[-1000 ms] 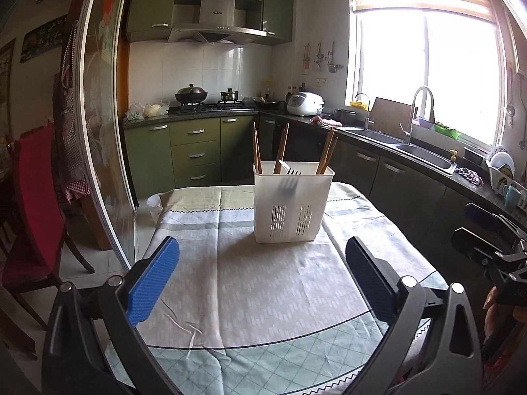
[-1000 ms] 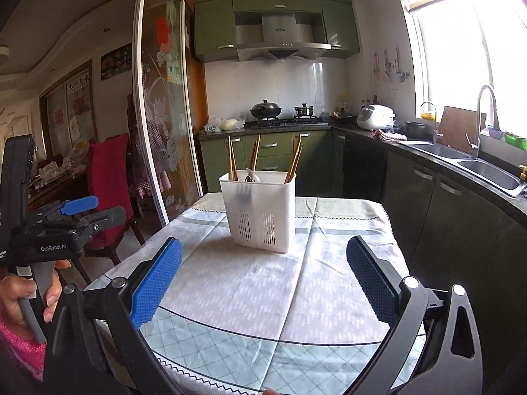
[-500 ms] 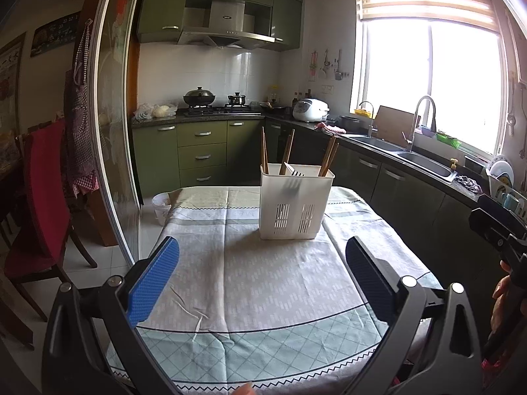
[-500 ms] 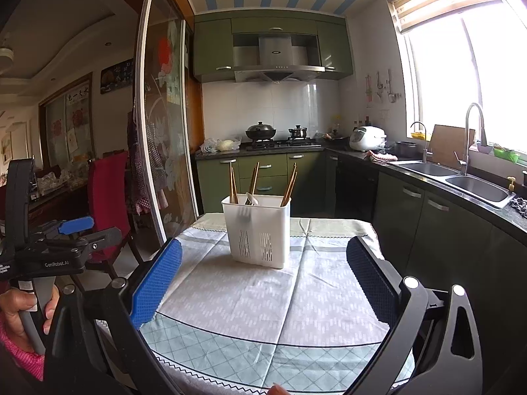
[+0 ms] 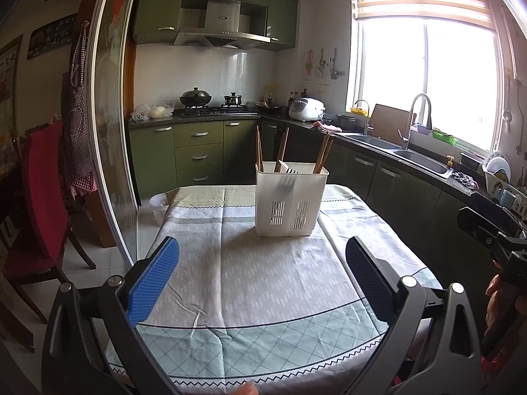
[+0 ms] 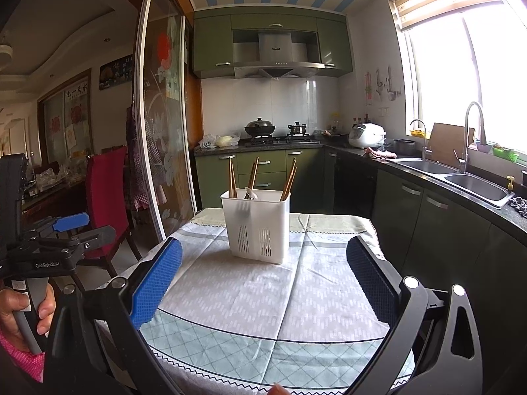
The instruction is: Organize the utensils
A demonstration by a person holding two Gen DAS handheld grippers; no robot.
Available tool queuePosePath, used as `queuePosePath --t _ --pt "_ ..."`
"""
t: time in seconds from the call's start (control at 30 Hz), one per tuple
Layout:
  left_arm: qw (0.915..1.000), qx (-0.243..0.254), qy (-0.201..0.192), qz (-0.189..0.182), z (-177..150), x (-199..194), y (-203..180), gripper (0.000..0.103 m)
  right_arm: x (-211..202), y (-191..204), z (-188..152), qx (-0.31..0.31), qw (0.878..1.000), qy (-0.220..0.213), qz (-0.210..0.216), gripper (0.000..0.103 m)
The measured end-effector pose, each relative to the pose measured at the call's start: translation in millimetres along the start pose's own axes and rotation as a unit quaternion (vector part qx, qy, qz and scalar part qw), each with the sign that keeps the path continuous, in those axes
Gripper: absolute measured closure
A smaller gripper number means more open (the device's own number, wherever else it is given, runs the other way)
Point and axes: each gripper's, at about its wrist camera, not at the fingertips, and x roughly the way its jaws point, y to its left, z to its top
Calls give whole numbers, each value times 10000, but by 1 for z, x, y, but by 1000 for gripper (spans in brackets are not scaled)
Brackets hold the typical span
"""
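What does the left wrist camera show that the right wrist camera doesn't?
Only the left wrist view shows the dish rack at the counter's end and a white bin on the floor. Only the right wrist view shows a spoon in the white utensil holder and the dining room wall pictures. Both show the holder with chopsticks on the tablecloth, and both tools, left and right, open and empty.

left gripper (image 5: pixel 262 279): jaws wide apart, empty | right gripper (image 6: pixel 263 281): same

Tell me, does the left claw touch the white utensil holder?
Apart. The left wrist view shows the left claw open over bare tablecloth, with the white utensil holder standing farther back.
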Motion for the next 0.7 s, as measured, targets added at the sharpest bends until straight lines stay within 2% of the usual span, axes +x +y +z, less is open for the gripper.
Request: queuePosePath --t 0.7 --pt "10000 -70 -19 52 -2 -1 3 7 5 2 3 9 10000 36 30 5"
